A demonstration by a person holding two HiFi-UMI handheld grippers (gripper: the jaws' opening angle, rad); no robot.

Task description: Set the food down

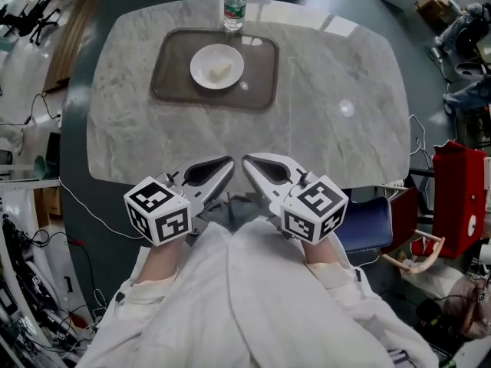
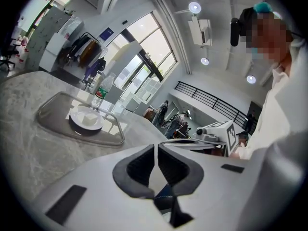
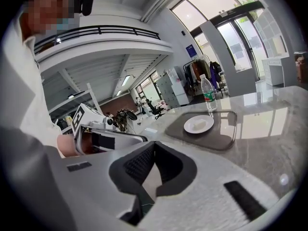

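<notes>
— Head view: where's the food (image 1: 220,69)?
— On its plate (image 1: 196,66) in the tray (image 1: 173,79), across the table (image 1: 345,129); seemingly set down already
— Grippers?
— Left gripper (image 1: 229,162) and right gripper (image 1: 247,160): jaws together, empty, near the body, probably resting

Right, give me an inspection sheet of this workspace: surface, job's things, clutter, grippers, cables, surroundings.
Surface: marble table, glossy, showing lamp reflections.
Job's things: pale piece of food lies on a white plate, which stands on a dark tray at the table's far side.
Clutter: water bottle upright just behind the tray.
Grippers: left gripper and right gripper sit at the table's near edge, tips close together; jaws shut, nothing between them.
Cables: white cable on the floor left of the table; more wires at lower left.
Surroundings: blue chair seat and a red object on the right.
</notes>
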